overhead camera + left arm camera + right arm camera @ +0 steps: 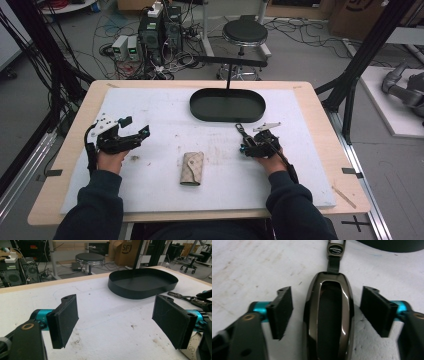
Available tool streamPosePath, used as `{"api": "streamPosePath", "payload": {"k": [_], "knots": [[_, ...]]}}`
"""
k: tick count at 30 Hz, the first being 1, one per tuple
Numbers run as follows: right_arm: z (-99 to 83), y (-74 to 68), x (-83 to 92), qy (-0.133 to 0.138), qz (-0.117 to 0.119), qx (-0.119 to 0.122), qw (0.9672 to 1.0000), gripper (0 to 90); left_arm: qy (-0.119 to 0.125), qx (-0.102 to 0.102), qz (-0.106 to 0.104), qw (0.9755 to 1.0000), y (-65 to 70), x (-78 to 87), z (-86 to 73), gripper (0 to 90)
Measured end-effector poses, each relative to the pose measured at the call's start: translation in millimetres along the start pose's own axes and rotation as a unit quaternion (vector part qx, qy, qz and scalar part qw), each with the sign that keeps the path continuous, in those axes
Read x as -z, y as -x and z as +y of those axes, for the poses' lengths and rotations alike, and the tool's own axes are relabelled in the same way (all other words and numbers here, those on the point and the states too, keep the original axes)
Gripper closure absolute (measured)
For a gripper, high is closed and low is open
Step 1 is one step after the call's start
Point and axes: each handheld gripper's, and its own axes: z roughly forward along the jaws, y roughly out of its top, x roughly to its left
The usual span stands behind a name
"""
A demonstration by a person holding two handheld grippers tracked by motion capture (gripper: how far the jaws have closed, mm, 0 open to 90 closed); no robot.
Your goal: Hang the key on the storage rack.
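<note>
The room behind is looking like a workshop: a black round stool (244, 33) is standing on the grey floor beyond the tabletop (320, 107), and computer boxes (161, 31) with many cables are sitting to the left of it. A white mat (165, 112) is covering most of the wooden tabletop, and it is showing brownish stains near its middle.

At the far middle of the mat a black oval tray (227, 105) is lying, and it is looking empty inside. A small beige key pouch (192, 168) is resting flat at the near middle of the mat, between the two hands and apart from both.

The left tool (134, 129) is hovering at the left side of the mat, held by the person's left hand (111, 160). In the left gripper view its jaws are standing wide apart with only bare mat between them, and the tray (142, 282) is lying ahead of them to the right.

The right tool (243, 149) is sitting at the right side of the mat, in the person's right hand (270, 162). In the right gripper view a dark glossy car key fob (328, 317) is lying between its jaws, with a strap and a metal clasp (335, 249) stretching away from it toward the tray. The jaws are open wide on both sides of the fob, and a gap is showing between each pad and the fob, so they are not gripping it.
</note>
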Motion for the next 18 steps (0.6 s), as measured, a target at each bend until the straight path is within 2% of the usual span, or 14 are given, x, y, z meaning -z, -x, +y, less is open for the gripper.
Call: {"api": "streamPosePath", "payload": {"k": [1,2,8,12,14,16,18], "knots": [[0.3,-0.1,0.9,-0.002,0.001,0.000,1.0000,36.6,0.000,0.000,0.000,1.0000,0.2,-0.2,0.0,21.4],[1.7,0.0,3.2,-0.008,0.004,0.003,1.0000,48.6,0.000,0.000,0.000,1.0000,0.4,-0.2,-0.1,21.6],[5.1,-1.3,4.2,-0.022,0.001,0.003,0.9997,49.5,0.000,0.001,0.002,1.0000,0.1,0.2,0.0,21.8],[3.3,-1.3,3.5,-0.015,0.001,0.007,0.9999,47.3,-0.003,0.001,0.002,1.0000,0.3,-0.8,-0.6,21.9],[1.6,0.8,2.9,-0.008,0.007,0.017,0.9998,46.6,-0.004,0.001,0.001,1.0000,0.8,-1.6,-1.0,22.1],[1.9,1.9,3.1,-0.011,0.014,0.013,0.9998,46.6,-0.007,-0.001,0.001,1.0000,1.0,-1.7,-1.0,22.4],[4.3,0.5,3.6,-0.020,0.008,0.009,0.9997,49.2,-0.006,-0.001,0.001,1.0000,1.3,-1.8,-1.1,22.6]]}}
